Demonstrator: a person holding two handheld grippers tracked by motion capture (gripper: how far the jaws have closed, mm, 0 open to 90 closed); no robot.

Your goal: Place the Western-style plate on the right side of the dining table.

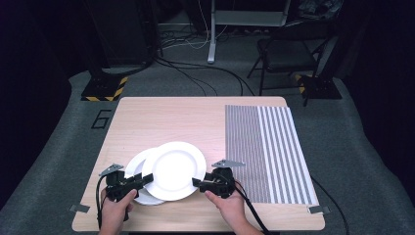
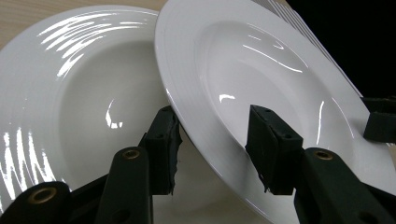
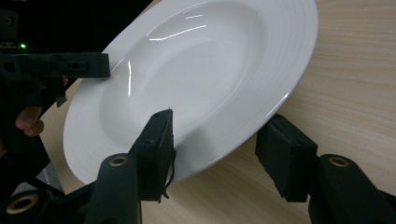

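Wood table [image 1: 161, 117] | striped mat [image 1: 266, 147] | both tongs straddle top plate [image 1: 173, 169] rim, grip unclear

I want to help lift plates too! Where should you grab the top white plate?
Grab the top plate by its flat rim, from opposite sides. The left gripper and right gripper each straddle the rim there. It overlaps the lower plate, so its edges look raised enough for a jaw underneath.
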